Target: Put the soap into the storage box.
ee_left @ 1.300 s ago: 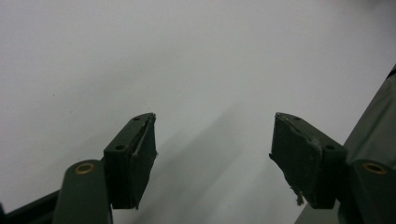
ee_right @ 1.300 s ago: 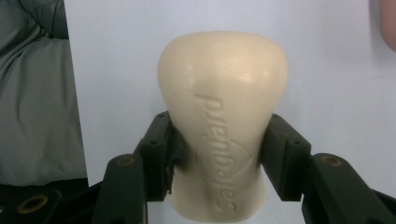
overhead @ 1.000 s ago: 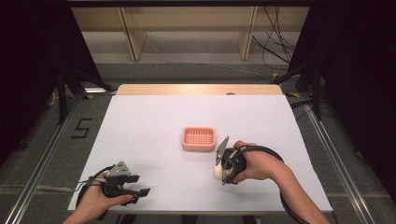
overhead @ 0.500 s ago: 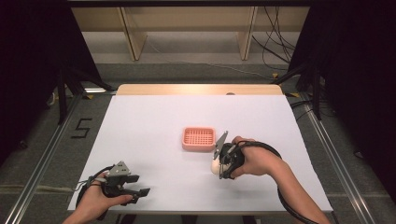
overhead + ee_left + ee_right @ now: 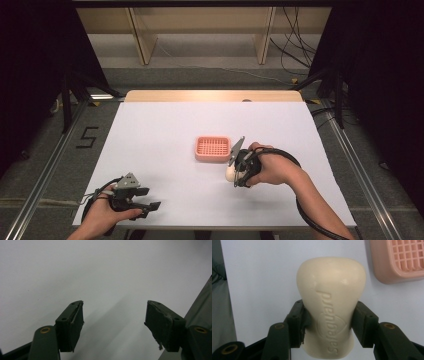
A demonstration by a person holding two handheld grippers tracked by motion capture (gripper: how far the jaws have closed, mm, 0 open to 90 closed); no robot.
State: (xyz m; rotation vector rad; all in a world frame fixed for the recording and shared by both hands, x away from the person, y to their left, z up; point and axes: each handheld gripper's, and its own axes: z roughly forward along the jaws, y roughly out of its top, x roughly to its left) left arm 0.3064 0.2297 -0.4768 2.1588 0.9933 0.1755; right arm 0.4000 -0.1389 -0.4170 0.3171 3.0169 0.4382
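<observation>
Item: soap bar (image 5: 330,312), cream, clamped between the jaws of my right gripper (image 5: 237,169) at its waist. In the high view it hangs just beside the front right corner of the pink soap dish (image 5: 213,148), above the white table (image 5: 165,125).

Change: over the last second my right hand has crept slightly closer to the dish; grip unchanged. I judge the bar is on its way into the dish, not yet over it.

Left gripper (image 5: 134,196): jaws apart, nothing between them, parked at the near left of the table.

Writing: "Safeguard" embossed along the bar, seen upside down in the right gripper view.
</observation>
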